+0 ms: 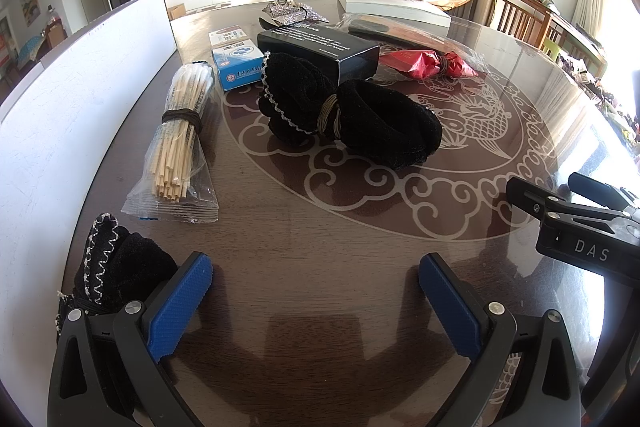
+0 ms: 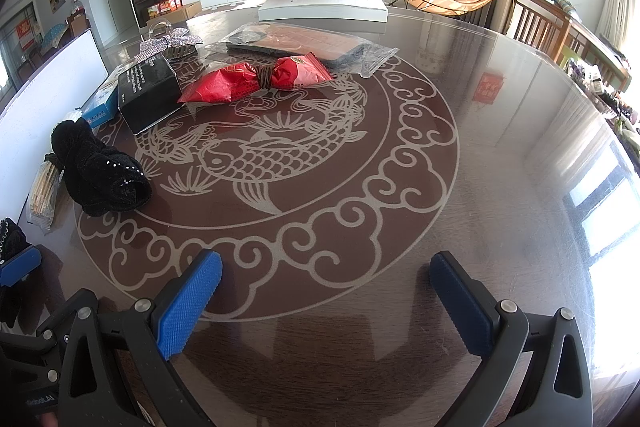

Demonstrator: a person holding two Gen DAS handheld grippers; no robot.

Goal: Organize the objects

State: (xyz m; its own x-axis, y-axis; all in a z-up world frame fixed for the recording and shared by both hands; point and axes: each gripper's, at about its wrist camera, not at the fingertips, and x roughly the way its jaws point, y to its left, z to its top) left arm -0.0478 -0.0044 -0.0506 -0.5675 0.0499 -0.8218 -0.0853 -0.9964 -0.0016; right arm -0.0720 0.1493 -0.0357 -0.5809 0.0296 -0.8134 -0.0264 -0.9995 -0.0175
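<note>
From the left wrist view, the left gripper hangs just above the dark round table with its blue fingers spread wide and nothing between them — a black knit bundle lies just outside its left finger. Ahead lie a banded pack of chopsticks, a black cloth roll tied at the middle, a black box, a blue box and a red packet. From the right wrist view, the right gripper is likewise released, its fingers parted over the carp pattern — empty. The red packet sits near the black box, the cloth roll to the left, and a bagged flat item lies behind.
</note>
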